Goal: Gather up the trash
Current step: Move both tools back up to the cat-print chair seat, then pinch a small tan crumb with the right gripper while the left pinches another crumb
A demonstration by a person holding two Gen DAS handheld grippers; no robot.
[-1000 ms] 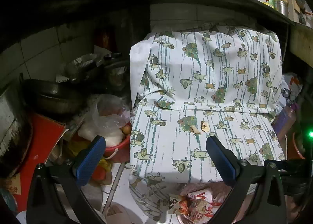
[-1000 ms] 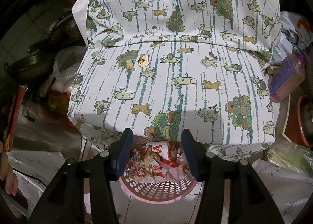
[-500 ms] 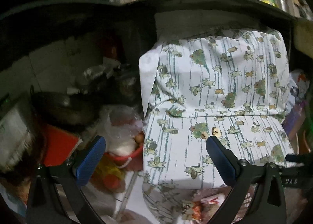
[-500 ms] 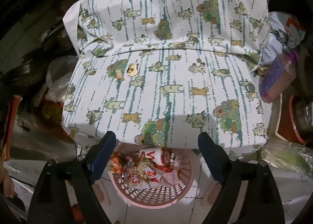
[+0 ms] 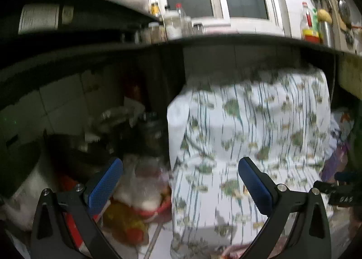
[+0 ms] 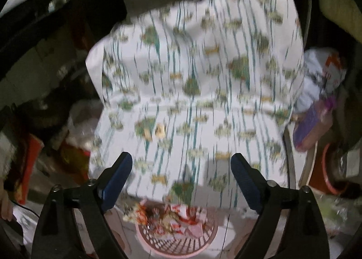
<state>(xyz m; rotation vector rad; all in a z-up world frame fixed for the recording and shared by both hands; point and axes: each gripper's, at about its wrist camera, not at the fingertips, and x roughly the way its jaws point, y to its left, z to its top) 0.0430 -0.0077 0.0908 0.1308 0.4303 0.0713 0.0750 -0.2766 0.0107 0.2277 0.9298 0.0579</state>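
Note:
Two small tan scraps of trash (image 6: 156, 132) lie on a seat covered with a white animal-print cloth (image 6: 203, 91). A pink mesh basket (image 6: 178, 241) full of wrappers stands on the floor under the seat's front edge. My right gripper (image 6: 181, 182) is open and empty, above the basket and short of the scraps. My left gripper (image 5: 181, 186) is open and empty, held at the seat's left side; the cloth (image 5: 248, 134) and a scrap (image 5: 244, 188) show blurred there.
Left of the seat are a red bowl with plastic bags (image 5: 144, 195), dark pans (image 5: 74, 152) and a red box (image 6: 29, 155). A purple bottle (image 6: 310, 127) and a white bag (image 6: 321, 73) lie right. A dark counter (image 5: 226, 41) with bottles overhangs.
My right gripper opened wide after hovering narrowly over the basket, and pulled up and back. My left gripper tilted upward, so the counter and window came into view. Both views are now motion-blurred.

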